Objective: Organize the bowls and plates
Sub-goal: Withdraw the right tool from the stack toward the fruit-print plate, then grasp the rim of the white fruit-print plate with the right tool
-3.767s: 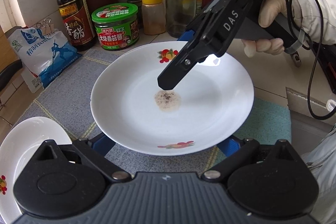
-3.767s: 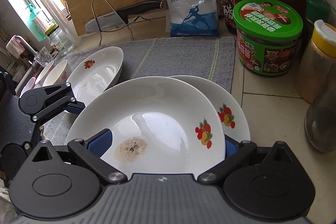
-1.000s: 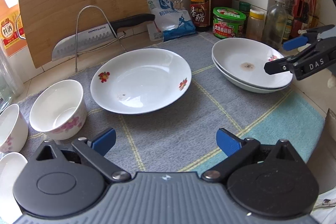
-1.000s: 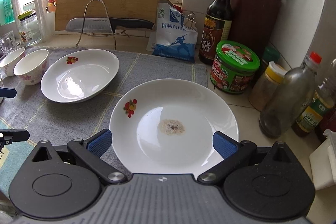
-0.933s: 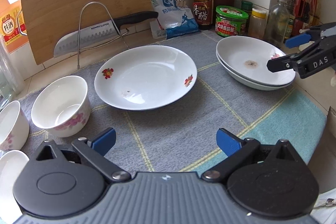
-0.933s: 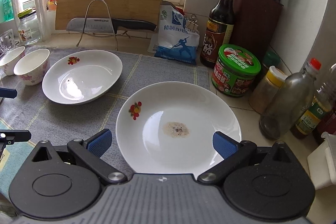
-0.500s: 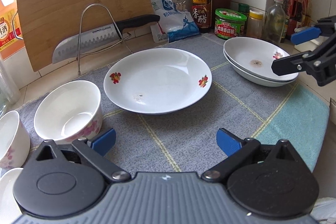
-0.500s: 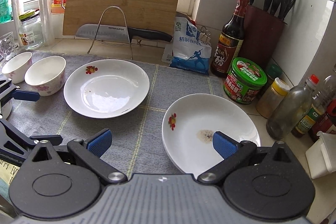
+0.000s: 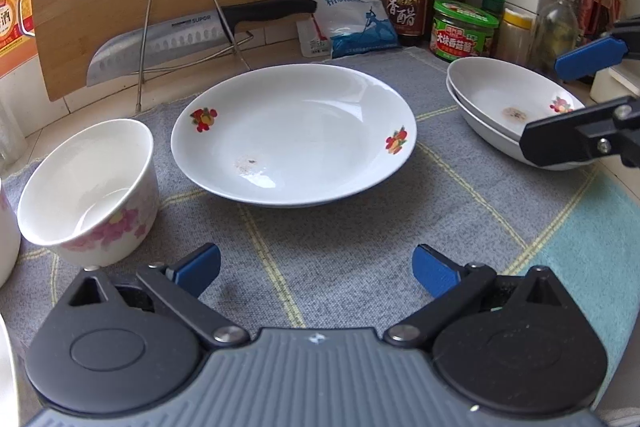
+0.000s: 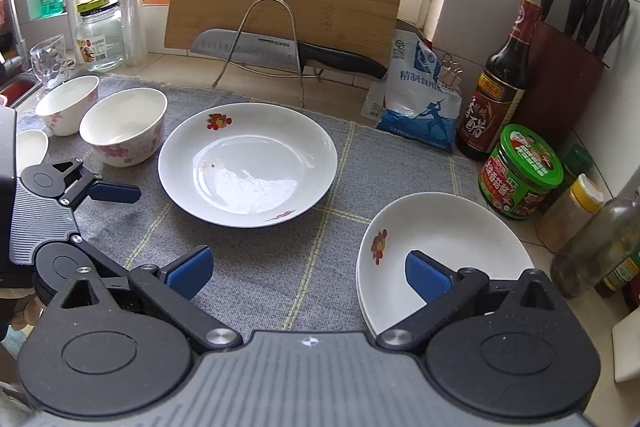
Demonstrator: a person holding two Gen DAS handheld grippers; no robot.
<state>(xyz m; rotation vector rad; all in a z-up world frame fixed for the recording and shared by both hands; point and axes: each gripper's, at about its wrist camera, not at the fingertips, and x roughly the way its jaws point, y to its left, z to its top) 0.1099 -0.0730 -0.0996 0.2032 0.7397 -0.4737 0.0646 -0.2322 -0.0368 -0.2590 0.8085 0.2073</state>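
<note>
Now the left gripper [image 9: 316,267] hangs wide and empty before the single plate [image 9: 294,133] on the grey mat [image 9: 340,247]. Probably best: pinch its near rim, lift level, and nest it on the stacked plates [image 9: 508,107] at right.

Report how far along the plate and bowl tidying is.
Done: two plates stacked at the right. In hand: nothing; left hand-held gripper and right hand-held gripper are open. Left: the lone plate mid-mat and the bowls, still unstacked.
</note>
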